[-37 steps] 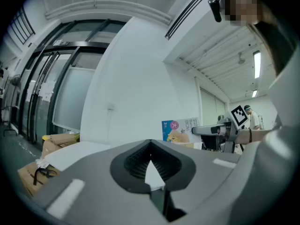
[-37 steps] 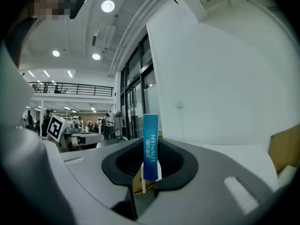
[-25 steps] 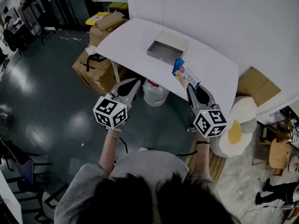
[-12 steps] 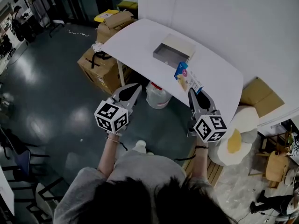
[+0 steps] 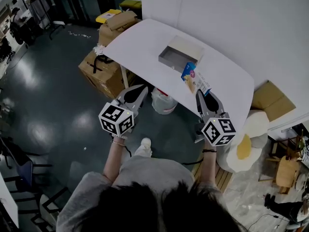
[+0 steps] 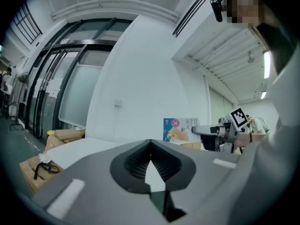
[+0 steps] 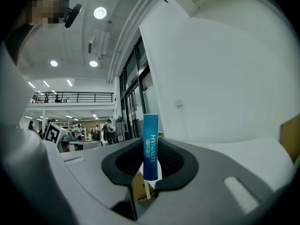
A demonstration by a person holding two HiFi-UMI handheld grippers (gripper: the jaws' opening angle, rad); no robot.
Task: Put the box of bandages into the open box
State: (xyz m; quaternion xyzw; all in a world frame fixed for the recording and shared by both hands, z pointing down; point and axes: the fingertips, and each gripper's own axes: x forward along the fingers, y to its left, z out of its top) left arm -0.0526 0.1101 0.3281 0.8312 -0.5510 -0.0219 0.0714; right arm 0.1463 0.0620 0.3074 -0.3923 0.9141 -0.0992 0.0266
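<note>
The person has taken a step up to the white rounded desk: a pale shoe now shows on the dark floor between the arms, where a second ago there was none. Both arms have come along with the step, held level.

The grip itself has not changed. The right gripper is still clamped on the lower end of the flat blue-and-white box of bandages, which stands upright out of its jaws over the near side of the desk. The left gripper is closed on nothing, its jaws meeting at the tips, and hangs off the desk edge above the brown cardboard cartons.

I'd say the carry is about half done. The bandage box sits close to the near corner of the shallow grey open box, but it is still outside it and not yet over the opening.

From overhead you get the layout, with the open box lying further in on the desk than the carried one. The right gripper view gives what that one cannot: the thin blue edge of the bandage box pinched squarely between the ribbed pads. The open box does not show there at all. The left gripper view catches the bandage box side-on, its printed face standing clear above the desk surface.
</note>
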